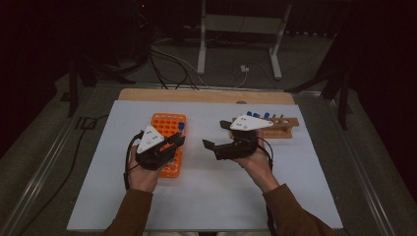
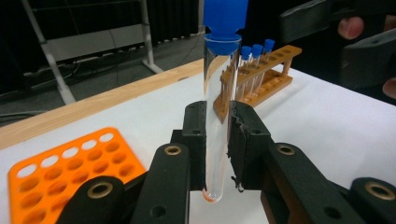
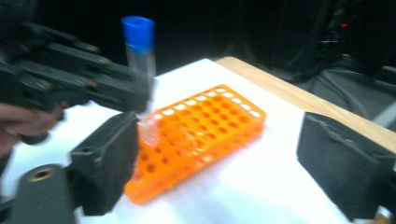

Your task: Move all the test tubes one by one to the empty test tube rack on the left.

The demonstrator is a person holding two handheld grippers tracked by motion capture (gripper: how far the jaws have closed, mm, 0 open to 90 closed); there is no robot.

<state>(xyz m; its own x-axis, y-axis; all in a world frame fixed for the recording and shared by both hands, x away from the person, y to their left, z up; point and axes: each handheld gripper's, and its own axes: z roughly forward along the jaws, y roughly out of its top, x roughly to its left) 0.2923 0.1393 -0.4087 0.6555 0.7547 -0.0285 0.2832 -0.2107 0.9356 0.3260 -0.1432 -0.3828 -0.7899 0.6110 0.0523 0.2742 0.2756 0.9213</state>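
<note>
upright, a clear round-bottomed tube (image 2: 215, 140) between ridged black fingers (image 2: 247, 140)

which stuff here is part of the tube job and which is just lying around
In the job:
- blue-capped test tube, clamped upright in the left gripper
- orange tube rack
- wooden rack holding more blue-capped tubes
- right gripper, jaws wide with nothing between them

Just lying about:
- cables on the floor
- white stand behind the table

this is looking like a lab bench in a dark studio: an orange tube rack (image 1: 169, 129) and a wooden rack (image 1: 282, 126) of blue-capped tubes are sitting mid-frame on a white table (image 1: 206, 196), cables (image 1: 167, 64) trailing upper centre.
</note>
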